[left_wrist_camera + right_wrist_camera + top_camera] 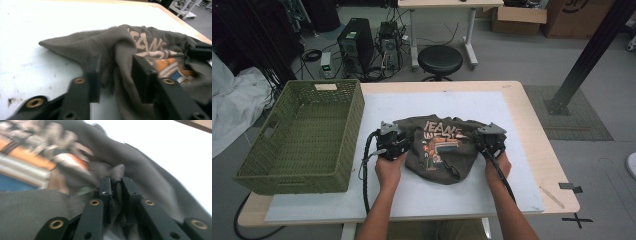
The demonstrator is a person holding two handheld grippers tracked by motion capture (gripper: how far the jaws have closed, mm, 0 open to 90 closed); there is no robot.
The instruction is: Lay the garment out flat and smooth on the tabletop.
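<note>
A crumpled dark brown T-shirt (pixel 442 150) with an orange, white and blue print lies bunched on the white mat (pixel 437 200). My left gripper (pixel 394 140) sits at the shirt's left edge. In the left gripper view its jaws (pixel 117 62) stand apart, and a fold of the shirt (pixel 82 47) hangs loosely between them. My right gripper (pixel 489 137) is at the shirt's right edge. In the right gripper view its jaws (pixel 115 181) stand close together, pinching a small ridge of the brown fabric (pixel 140 167).
A green woven basket (pixel 354 115) stands on the table's left side, close to my left gripper. The wooden table edge (pixel 537 135) runs to the right of the mat. A black stool (pixel 440 59) and computer towers (pixel 357 42) are on the floor beyond.
</note>
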